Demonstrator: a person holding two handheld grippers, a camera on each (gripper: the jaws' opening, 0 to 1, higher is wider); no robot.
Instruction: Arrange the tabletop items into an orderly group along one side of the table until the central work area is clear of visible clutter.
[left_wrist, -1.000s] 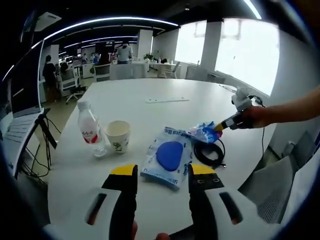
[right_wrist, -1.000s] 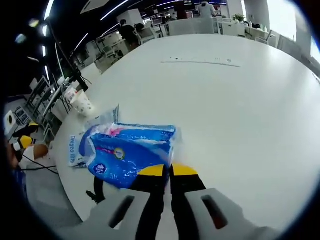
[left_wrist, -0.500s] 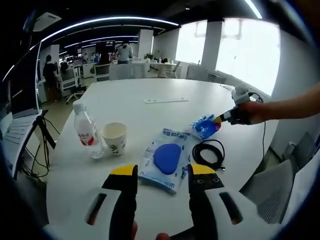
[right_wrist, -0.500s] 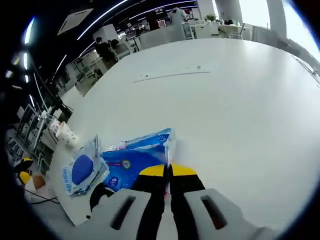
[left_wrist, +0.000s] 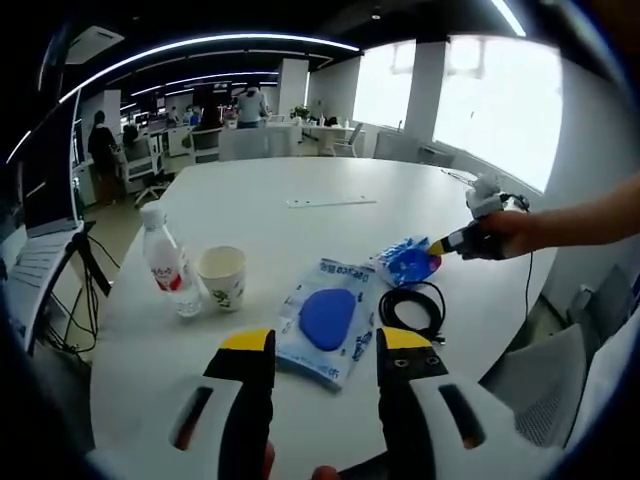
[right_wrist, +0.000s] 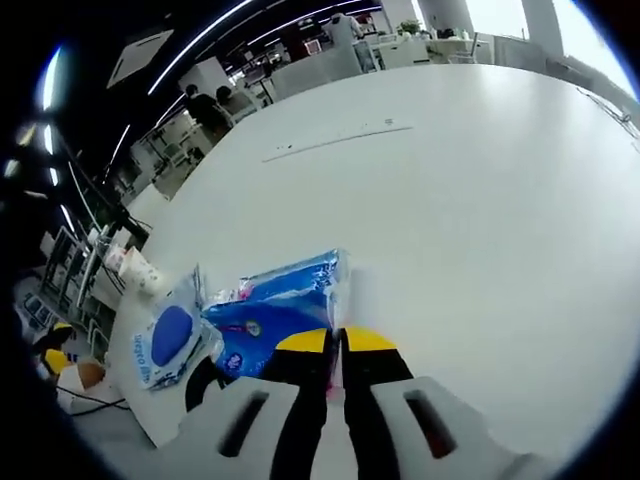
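White round table (left_wrist: 330, 225): water bottle (left_wrist: 168, 270), paper cup (left_wrist: 222, 277), blue-pad packet (left_wrist: 325, 325), coiled black cable (left_wrist: 412, 308), white strip (left_wrist: 333, 201).

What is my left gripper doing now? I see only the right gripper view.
Observer: The left gripper is open, with nothing between its fingers.
Operator: Below my blue pack there is something black. Is it a cable?
Observer: Yes, a black cable, coiled in a loop, lying beside the mask packet.
Operator: And is the bottle standing?
Observer: Yes, the bottle stands upright beside the paper cup.
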